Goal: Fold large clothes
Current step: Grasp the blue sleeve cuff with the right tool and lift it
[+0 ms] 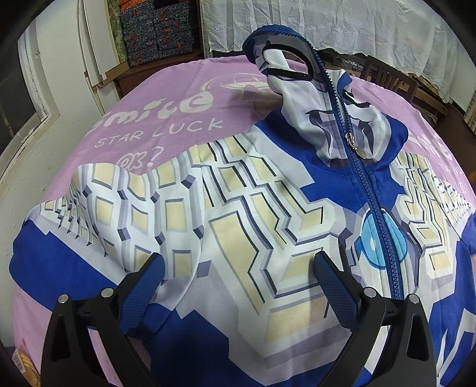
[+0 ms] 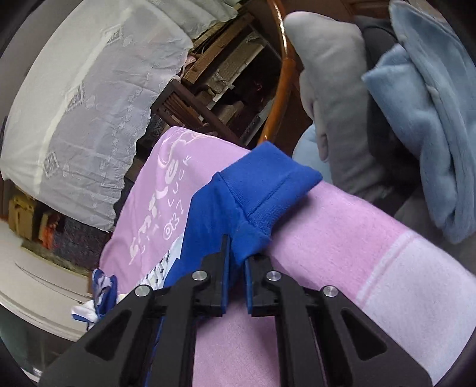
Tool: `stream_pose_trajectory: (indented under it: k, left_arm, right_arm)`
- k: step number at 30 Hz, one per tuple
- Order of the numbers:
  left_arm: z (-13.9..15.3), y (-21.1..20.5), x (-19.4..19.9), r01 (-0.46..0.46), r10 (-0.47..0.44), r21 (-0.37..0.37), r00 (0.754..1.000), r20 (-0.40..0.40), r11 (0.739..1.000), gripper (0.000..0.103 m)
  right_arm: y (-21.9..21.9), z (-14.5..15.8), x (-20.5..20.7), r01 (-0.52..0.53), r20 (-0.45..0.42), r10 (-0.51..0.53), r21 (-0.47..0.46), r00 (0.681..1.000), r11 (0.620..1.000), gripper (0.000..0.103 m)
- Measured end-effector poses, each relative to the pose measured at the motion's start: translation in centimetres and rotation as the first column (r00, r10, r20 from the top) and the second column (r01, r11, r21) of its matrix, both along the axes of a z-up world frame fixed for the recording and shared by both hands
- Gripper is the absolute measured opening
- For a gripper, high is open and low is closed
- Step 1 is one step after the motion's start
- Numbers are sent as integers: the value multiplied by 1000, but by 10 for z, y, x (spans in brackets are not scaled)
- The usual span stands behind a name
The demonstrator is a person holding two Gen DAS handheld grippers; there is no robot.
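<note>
A blue, white and cream zip-up hoodie lies front up on a pink printed cloth, its hood at the far end and a blue zipper running down it. My left gripper is open, just above the hoodie's front left panel, holding nothing. In the right wrist view my right gripper is shut on the blue sleeve near its cuff, lifted a little off the pink cloth.
A white lace-covered surface and patterned boxes stand behind the table. A wooden chair is at the far right. In the right wrist view, grey and light blue garments are piled on a rattan chair beyond the table edge.
</note>
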State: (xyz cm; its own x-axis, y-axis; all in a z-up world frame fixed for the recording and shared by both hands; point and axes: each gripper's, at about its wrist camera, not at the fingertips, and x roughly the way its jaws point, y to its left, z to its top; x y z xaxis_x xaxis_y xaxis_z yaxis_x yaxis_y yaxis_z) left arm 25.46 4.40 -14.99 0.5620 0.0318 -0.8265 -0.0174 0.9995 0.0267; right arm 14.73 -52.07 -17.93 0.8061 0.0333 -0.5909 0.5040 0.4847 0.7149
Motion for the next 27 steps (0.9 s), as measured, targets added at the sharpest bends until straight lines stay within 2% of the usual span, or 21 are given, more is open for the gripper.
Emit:
stream_pose_trajectory:
  k: [9,11,12,13,17,19,21,23,25,27]
  left_arm:
    - [1,1,0,5,-5,-3,1000,-6,1000,100]
    - [1,1,1,4,-4,-3,1000,-6,1000,100]
    - [1,2,1,3,-3,-4,1000,-6,1000,100]
    - [1,3,2,1,-1,-4,1000,-7,1000,100]
    - [4,13,3,-38,38,16,999,3,999,100]
    - [14,26,0,-86,85,16,996,31,996,100]
    - [26,46,-4,-126,125,18,991,38,992,100]
    - [35,69,-6,-162,161,35,986,34,986,100]
    - [44,107,-7,-228,227,64,974,21,972,100]
    - [49,150,-9,-304,305,83,952,6,949,100]
  right_arm:
    - [4,2,-15,79,11,-79,19,997,997,11]
    - [1,3,-19,107,40,-108,27,993,994,18]
    - [-1,6,-21,130,38,-130,-2,991,992,21]
    - [-2,11,-21,162,6,-162,-71,987,984,21]
    - [-4,11,-17,189,-53,-199,-162,978,969,22]
    - [2,19,-22,218,-38,-233,-227,972,949,21]
    - [17,39,-27,256,-13,-283,-386,959,886,21]
    - [29,55,-36,291,47,-306,-473,951,832,22]
    - [40,68,-38,283,107,-266,-499,958,819,22]
    - [62,81,-28,180,118,-139,-517,983,837,23]
